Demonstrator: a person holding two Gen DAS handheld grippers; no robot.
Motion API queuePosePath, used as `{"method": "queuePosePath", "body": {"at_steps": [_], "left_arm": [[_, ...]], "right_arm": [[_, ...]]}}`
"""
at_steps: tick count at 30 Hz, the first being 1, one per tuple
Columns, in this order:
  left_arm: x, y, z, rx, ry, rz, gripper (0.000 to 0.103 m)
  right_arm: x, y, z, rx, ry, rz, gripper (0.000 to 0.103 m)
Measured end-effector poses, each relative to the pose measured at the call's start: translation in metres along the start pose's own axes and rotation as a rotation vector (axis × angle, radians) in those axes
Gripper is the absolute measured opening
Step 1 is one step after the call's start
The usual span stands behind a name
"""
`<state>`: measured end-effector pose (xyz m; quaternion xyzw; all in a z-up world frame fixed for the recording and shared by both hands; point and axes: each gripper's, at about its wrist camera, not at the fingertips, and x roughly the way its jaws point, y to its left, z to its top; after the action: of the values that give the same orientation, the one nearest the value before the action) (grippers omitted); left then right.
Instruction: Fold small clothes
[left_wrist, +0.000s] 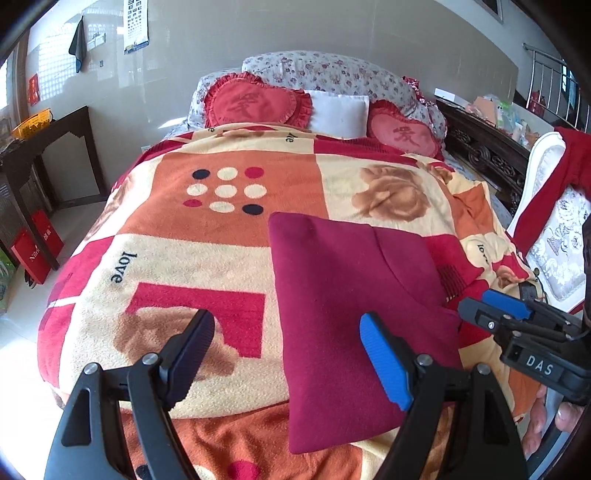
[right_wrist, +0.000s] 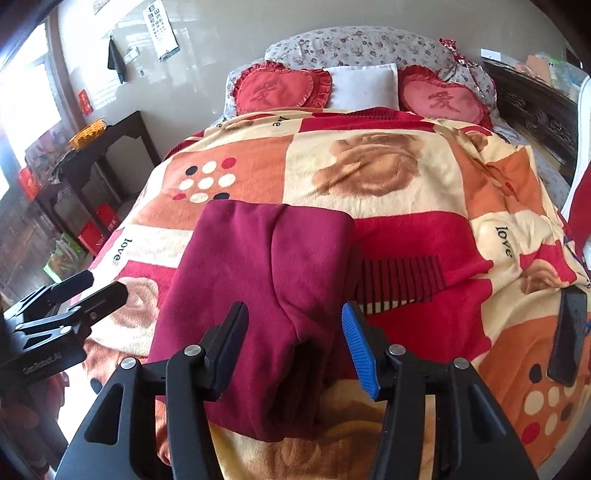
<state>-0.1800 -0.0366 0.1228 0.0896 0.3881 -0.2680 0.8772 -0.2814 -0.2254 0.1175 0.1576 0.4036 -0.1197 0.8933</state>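
Blanket (left_wrist: 221, 258) below both parted grippers.

The garment (right_wrist: 258, 291) lies on the blanket (right_wrist: 406, 236), at the bed's near end. 2 heart cushions (right_wrist: 280, 86) flank a pillow (right_wrist: 364, 86) at 12 o'clock, behind the blanket. A phone (right_wrist: 567, 336) lies on the blanket at 3 o'clock. A side table (right_wrist: 99, 147) stands at 10 o'clock.

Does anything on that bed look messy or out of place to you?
Mostly tidy. The maroon garment lies folded on the patterned blanket, though its near end gapes open instead of lying flat. A dark phone sits on the blanket toward the right. Both hand-held grippers are open, holding nothing.
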Motion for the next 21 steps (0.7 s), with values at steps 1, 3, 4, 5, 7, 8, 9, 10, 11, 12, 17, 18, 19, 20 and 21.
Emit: {"method": "queuePosePath", "body": {"at_steps": [1,3,4,5,7,8,9,10,11,12,17,18,19,20,21], "left_arm": [[-0.0001,0.0002,-0.0003,-0.001,0.002,0.003,0.085],[-0.0001,0.0005,-0.0010,-0.002,0.003,0.010,0.085],[0.0001,0.0003,-0.0013,-0.001,0.005,0.014,0.085],[-0.0001,0.0006,-0.0019,0.000,0.006,0.015,0.085],[-0.0001,0.0002,-0.0018,0.000,0.005,0.015,0.085],[0.0000,0.0003,-0.0018,-0.001,0.005,0.015,0.085],[-0.0001,0.0003,-0.0017,-0.003,0.004,0.015,0.085],[-0.0003,0.0005,-0.0015,-0.006,0.002,0.015,0.085],[-0.0007,0.0003,-0.0010,-0.007,0.000,0.015,0.085],[-0.0009,-0.0001,-0.0006,-0.006,-0.004,0.015,0.085],[-0.0009,-0.0004,0.0006,-0.009,-0.003,0.015,0.085],[-0.0006,-0.0006,0.0011,-0.012,-0.003,0.016,0.085],[-0.0005,-0.0007,0.0012,-0.013,-0.003,0.017,0.085],[-0.0002,-0.0007,0.0018,-0.015,-0.002,0.017,0.085],[0.0001,-0.0007,0.0022,-0.016,-0.002,0.017,0.085]], "right_arm": [[0.0008,-0.0006,0.0006,0.003,-0.002,-0.003,0.034],[0.0002,0.0001,0.0008,0.008,-0.010,-0.016,0.034],[-0.0001,0.0002,0.0006,0.012,-0.013,-0.022,0.034],[-0.0002,0.0003,0.0009,0.016,-0.016,-0.027,0.034],[0.0003,0.0007,0.0017,0.017,-0.018,-0.035,0.034],[0.0015,0.0013,0.0024,0.015,-0.014,-0.037,0.034],[0.0028,0.0025,0.0028,0.011,-0.008,-0.041,0.034],[0.0036,0.0035,0.0031,0.008,-0.004,-0.044,0.034],[0.0045,0.0048,0.0034,0.004,-0.001,-0.048,0.034],[0.0048,0.0058,0.0037,0.002,-0.002,-0.050,0.034],[0.0059,0.0085,0.0046,0.006,-0.008,-0.066,0.037],[0.0063,0.0081,0.0047,0.009,-0.008,-0.068,0.038],[0.0068,0.0074,0.0048,0.010,-0.007,-0.069,0.039],[0.0075,0.0069,0.0048,0.014,-0.006,-0.072,0.040],[0.0080,0.0065,0.0047,0.016,-0.004,-0.073,0.040]]}}
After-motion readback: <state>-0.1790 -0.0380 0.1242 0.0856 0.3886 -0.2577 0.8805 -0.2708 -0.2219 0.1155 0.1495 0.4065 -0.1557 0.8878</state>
